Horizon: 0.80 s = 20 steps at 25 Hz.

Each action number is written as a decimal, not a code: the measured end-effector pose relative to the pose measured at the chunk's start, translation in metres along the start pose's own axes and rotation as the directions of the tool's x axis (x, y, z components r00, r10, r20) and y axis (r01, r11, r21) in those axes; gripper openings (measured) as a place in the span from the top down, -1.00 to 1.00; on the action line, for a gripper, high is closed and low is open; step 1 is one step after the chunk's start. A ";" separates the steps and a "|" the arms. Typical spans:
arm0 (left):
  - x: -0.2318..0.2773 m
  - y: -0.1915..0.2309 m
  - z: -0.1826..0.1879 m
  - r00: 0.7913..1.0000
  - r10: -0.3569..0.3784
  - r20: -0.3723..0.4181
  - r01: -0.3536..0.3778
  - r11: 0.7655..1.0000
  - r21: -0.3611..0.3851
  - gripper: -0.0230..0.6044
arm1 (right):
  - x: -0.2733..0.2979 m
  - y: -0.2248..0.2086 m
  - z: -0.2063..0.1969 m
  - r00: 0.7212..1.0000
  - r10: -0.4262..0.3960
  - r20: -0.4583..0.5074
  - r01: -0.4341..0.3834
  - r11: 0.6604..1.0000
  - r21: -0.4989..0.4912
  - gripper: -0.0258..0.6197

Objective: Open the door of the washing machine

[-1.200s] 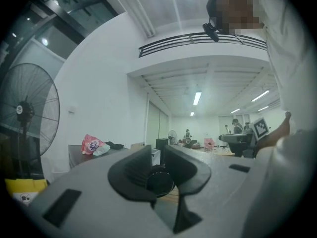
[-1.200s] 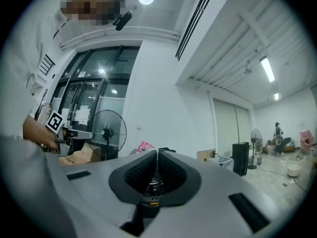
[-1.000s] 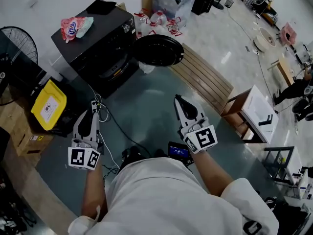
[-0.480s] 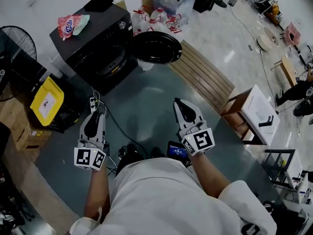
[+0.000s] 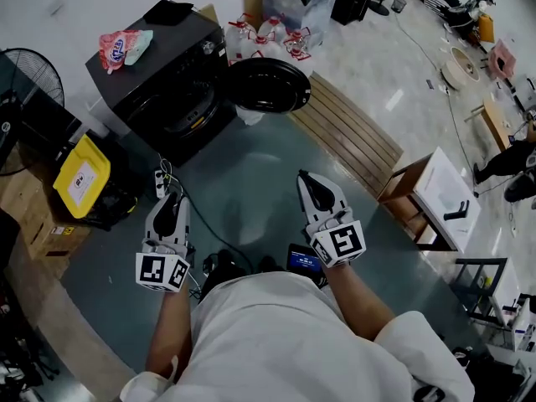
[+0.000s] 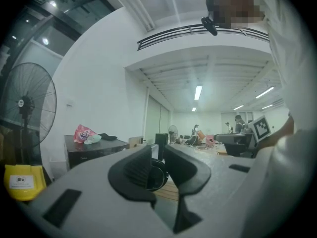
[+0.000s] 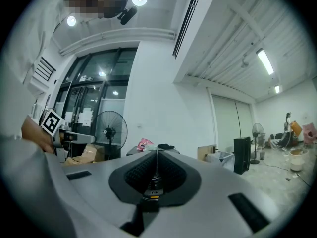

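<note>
The black washing machine (image 5: 163, 69) stands at the upper left of the head view. Its round door (image 5: 266, 85) hangs swung open to the right of the drum opening (image 5: 180, 107). Both grippers are held low over the grey floor, well short of the machine. My left gripper (image 5: 171, 194) points toward it with a narrow gap between its jaws and nothing in them; the dark door (image 6: 157, 175) shows through that gap. My right gripper (image 5: 306, 177) is shut and empty, its pads meeting (image 7: 157, 155). The machine top (image 7: 157, 148) shows just beyond them.
A red-and-white bag (image 5: 126, 44) and a dark cloth (image 5: 172, 11) lie on the machine. A yellow sign (image 5: 82, 179) and a fan (image 5: 38, 74) are on the left. A cable (image 5: 197, 220) crosses the floor. A slatted wooden board (image 5: 352, 136), bottles (image 5: 264, 32) and a white box (image 5: 442, 193) are on the right.
My left gripper has drifted a little right and toward me. The right gripper and the open door have hardly moved.
</note>
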State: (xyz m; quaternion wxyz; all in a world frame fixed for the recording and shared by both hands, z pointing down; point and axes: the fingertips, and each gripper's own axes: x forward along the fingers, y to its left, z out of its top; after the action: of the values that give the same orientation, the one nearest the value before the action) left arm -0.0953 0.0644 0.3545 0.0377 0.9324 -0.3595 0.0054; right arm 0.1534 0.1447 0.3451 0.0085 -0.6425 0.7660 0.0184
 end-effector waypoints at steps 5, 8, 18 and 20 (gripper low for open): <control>0.002 -0.007 0.003 1.000 -0.019 0.006 0.019 1.000 0.008 0.66 | -0.005 -0.004 -0.001 1.000 -0.005 -0.002 0.005 1.000 0.008 0.82; 0.002 -0.007 0.004 1.000 -0.018 0.008 0.018 1.000 0.011 0.66 | -0.008 -0.008 -0.002 1.000 -0.016 -0.002 0.016 1.000 0.014 0.82; 0.005 -0.011 0.007 1.000 -0.015 0.010 0.015 1.000 0.001 0.66 | -0.011 -0.013 -0.003 1.000 -0.023 0.001 0.023 1.000 0.017 0.82; 0.004 -0.013 0.006 1.000 -0.017 0.008 0.017 1.000 0.004 0.66 | -0.014 -0.014 -0.004 1.000 -0.026 0.000 0.026 0.999 0.019 0.82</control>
State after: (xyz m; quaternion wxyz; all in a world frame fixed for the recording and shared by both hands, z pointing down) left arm -0.0831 0.0708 0.3476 0.0345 0.9354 -0.3519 0.0022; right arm 0.1696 0.1557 0.3489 0.0151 -0.6524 0.7577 0.0111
